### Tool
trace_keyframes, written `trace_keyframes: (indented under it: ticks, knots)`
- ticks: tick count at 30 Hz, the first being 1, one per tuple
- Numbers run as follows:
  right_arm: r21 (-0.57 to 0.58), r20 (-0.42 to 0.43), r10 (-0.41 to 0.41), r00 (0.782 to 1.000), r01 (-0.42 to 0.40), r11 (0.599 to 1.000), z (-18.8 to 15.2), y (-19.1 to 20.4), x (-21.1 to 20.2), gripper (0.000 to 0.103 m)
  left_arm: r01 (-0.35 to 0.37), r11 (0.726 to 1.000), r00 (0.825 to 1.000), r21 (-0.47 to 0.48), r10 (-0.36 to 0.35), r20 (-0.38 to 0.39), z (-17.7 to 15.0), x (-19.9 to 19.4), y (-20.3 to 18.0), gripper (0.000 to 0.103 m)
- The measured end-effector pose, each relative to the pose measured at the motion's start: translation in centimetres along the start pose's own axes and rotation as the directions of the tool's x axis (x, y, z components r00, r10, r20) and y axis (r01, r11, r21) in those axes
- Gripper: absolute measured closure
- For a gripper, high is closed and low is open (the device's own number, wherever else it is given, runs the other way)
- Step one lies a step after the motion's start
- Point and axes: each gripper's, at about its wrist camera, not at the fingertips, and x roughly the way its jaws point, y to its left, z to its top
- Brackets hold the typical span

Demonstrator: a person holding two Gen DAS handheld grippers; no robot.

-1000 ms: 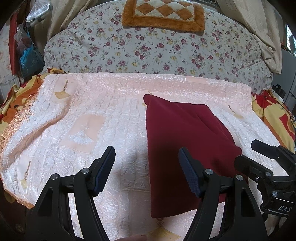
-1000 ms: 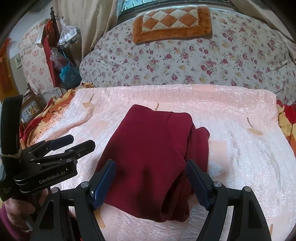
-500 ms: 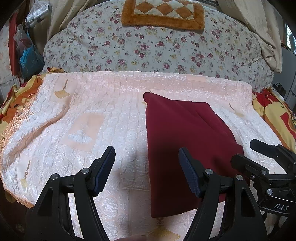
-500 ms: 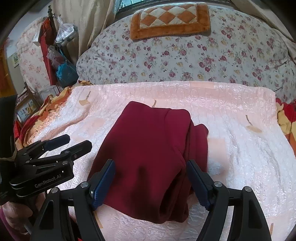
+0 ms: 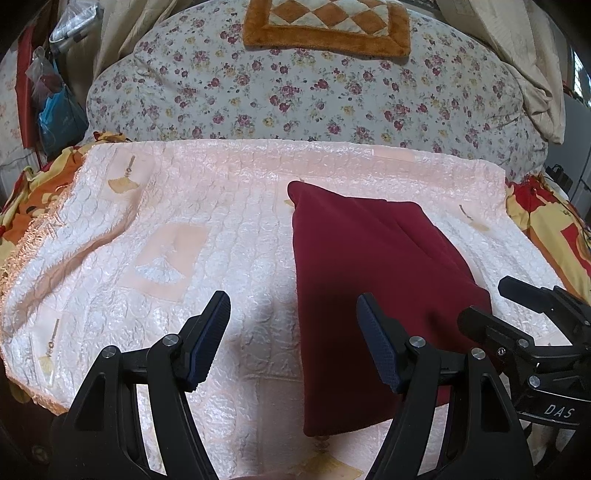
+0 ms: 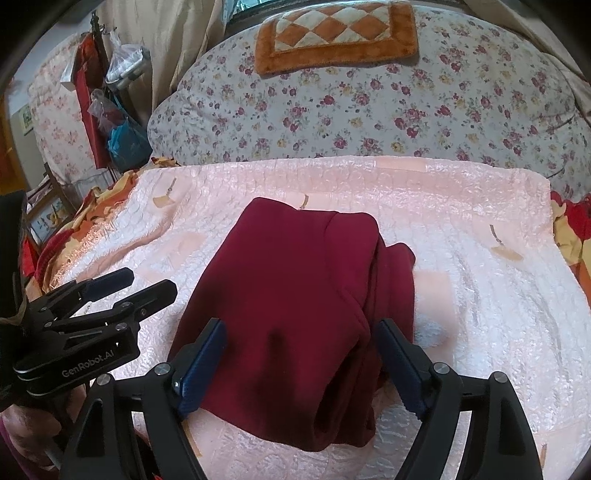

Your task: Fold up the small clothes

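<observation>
My dark red garment (image 6: 295, 306) lies folded into a thick, rough rectangle, flat on the pink quilt (image 6: 480, 295), filling the frame's centre in my right view, layered edges bunched along its right side.

We look across a bed spread with a shiny pink coverlet (image 5: 229, 206), a red and yellow sheet (image 5: 546, 221) showing at both its sides. Behind it bulges a flowered quilt (image 6: 369, 107) with an orange checkered mat (image 6: 338, 35) on top. Beige curtains (image 6: 177, 40) hang at the back left, beside plastic bags (image 6: 122, 122) on a rack. Daylight comes from a window (image 6: 247, 3) above.
</observation>
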Motion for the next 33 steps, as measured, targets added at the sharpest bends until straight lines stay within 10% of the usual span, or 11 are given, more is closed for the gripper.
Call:
trace_keyframes:
  ticks: [33]
  knots:
    - [0.010, -0.041, -0.016, 0.999, 0.016, 1.000, 0.5, -0.2, 2.5, 0.021, 0.023, 0.999, 0.999, -0.024, -0.024, -0.033, 0.3, 2.4, 0.8, 0.032]
